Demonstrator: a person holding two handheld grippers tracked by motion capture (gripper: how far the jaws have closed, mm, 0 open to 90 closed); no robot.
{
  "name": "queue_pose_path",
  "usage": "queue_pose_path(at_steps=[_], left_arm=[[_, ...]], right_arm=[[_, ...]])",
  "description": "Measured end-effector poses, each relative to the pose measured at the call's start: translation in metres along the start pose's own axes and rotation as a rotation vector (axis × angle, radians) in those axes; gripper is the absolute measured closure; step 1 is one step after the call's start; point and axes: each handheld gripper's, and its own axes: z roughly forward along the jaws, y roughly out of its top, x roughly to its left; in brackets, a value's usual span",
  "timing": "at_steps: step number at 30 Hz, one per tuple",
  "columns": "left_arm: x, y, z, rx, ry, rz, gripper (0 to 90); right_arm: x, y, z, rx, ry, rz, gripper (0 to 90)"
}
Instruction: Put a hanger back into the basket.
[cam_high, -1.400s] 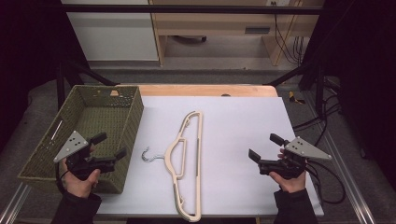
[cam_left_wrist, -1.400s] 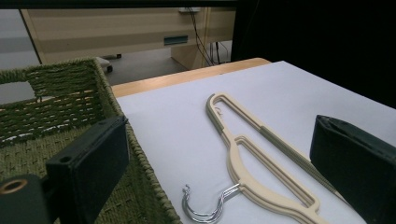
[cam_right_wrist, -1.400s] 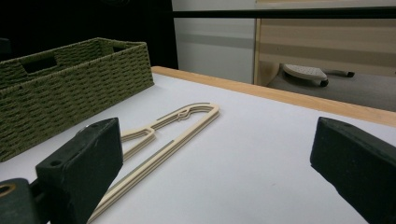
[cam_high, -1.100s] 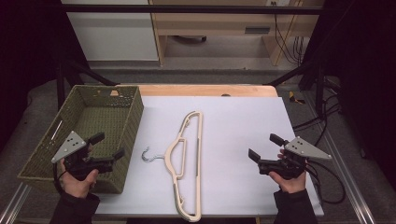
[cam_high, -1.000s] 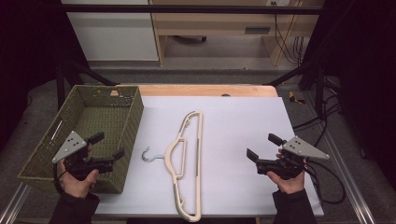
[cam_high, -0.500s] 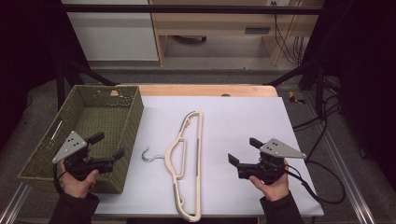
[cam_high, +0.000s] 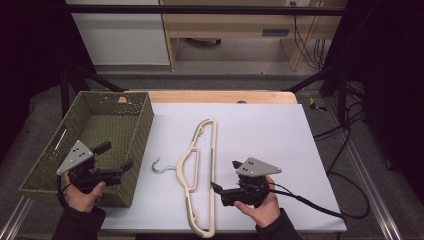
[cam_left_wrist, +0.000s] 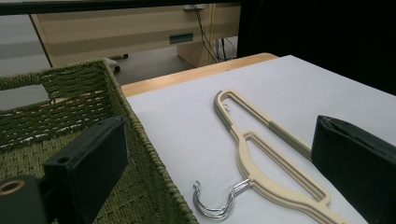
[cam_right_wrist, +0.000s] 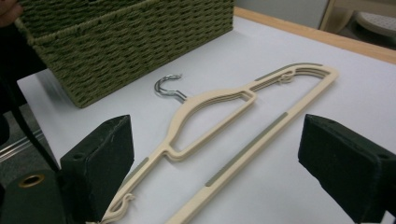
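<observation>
The right tool (cam_high: 223, 189) sits nearest, low over the surface (cam_high: 260, 130) just to the right of the hanger (cam_high: 200, 175). Its jaws are spread wide with nothing between them, though they have just been closing a little. In the right gripper view they frame the hanger's long straight bar, which lies flat on the surface with nothing pinching it.

The right hand (cam_high: 260, 202) grips the tool from below and behind, the wrist low and the jaws pointing level toward the hanger.

The step in hand looks like a reach to pick up the hanger. To do it well, the tool should probably tip down so that one jaw slides to each side of the bar; the hanger is thin and lies flat, so a level approach may only push it along. A grip near the middle of the bar would likely keep it from swinging.

Left of the hanger, the left tool (cam_high: 116, 159) hangs over the near right corner of the basket (cam_high: 142, 125), jaws spread and empty. The left hand (cam_high: 80, 192) holds it from below, pointing right toward the hanger's hook (cam_high: 159, 166), which lies between hanger and basket.

Beyond the hanger the surface runs bare to its wooden far edge.
</observation>
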Motion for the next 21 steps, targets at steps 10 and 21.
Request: queue_pose_path(at_steps=[10,21], left_arm=[[-0.001,0.000,0.001,0.006,0.002,0.007,4.2],[-0.002,0.001,0.001,0.000,0.002,0.005,4.1]], right_arm=[[0.020,-0.011,0.035,0.100,0.055,-0.007,18.3],[0.046,-0.030,0.072,0.252,0.086,-0.018,33.9]])
